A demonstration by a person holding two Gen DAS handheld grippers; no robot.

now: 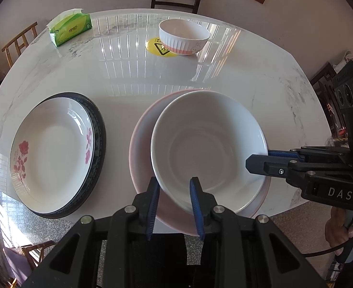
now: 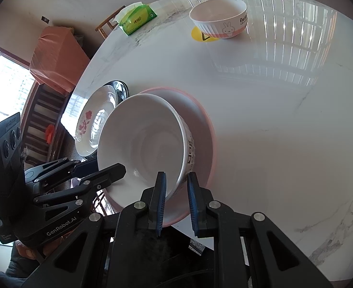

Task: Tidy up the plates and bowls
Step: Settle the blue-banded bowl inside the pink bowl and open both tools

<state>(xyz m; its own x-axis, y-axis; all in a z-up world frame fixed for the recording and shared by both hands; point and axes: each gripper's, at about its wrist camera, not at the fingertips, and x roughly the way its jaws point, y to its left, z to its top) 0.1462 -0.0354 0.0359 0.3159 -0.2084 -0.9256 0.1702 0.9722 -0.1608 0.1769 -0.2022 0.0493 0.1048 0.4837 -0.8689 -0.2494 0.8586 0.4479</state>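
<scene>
1. "DAS": white letters on my right gripper (image 1: 257,163), body side.
2. "GenRobot.AI": white print along my left gripper (image 2: 109,168).
3. "Ra…": partial dark lettering on the rabbit bowl (image 2: 221,20); the rest is unreadable.
4. Green tissue pack (image 1: 72,28): print too small to read.

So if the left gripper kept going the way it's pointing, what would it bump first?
The left gripper already straddles the near rim of the white bowl, so it would probably meet that bowl's wall first, with the pink plate just beneath. Depth is hard to judge.
</scene>
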